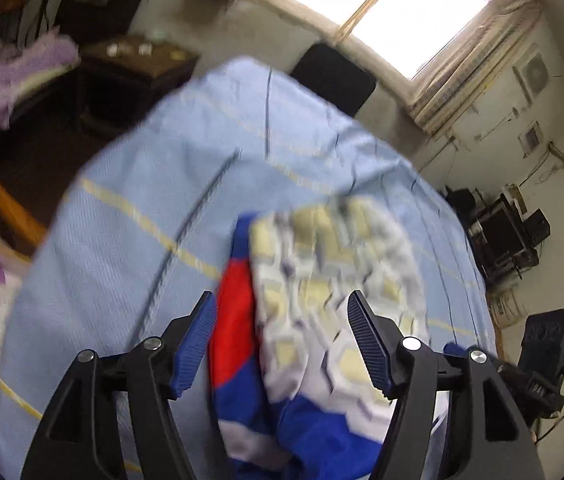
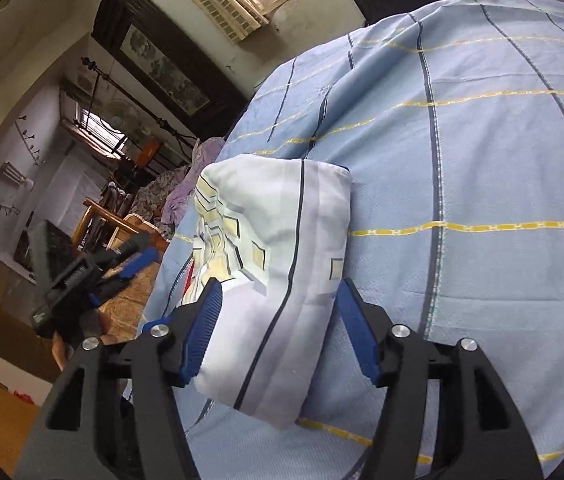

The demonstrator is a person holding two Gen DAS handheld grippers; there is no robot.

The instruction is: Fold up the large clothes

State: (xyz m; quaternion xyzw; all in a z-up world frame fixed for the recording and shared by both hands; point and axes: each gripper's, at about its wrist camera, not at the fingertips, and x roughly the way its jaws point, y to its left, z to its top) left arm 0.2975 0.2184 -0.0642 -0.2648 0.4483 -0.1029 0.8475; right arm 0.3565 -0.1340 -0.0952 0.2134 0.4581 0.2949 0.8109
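A folded garment [image 1: 330,264], white with yellow and grey blocks and a red and blue part, lies on the light blue striped bedsheet [image 1: 141,200]. My left gripper [image 1: 282,312] hangs over its near end, jaws open, with the cloth between the fingers but not squeezed. In the right wrist view the same folded garment [image 2: 282,216] shows its pale side with a dark stripe. My right gripper [image 2: 279,300] straddles its near end, open, pads apart from the cloth on the right side. The left gripper [image 2: 121,264] shows at the bed's left edge.
The bedsheet [image 2: 482,160] covers the whole bed. A dark nightstand [image 1: 137,68] and a purple blanket [image 1: 13,76] lie beyond the bed's left side. A black cushion [image 1: 334,76] stands under the window. Black equipment [image 1: 502,236] sits at the right wall.
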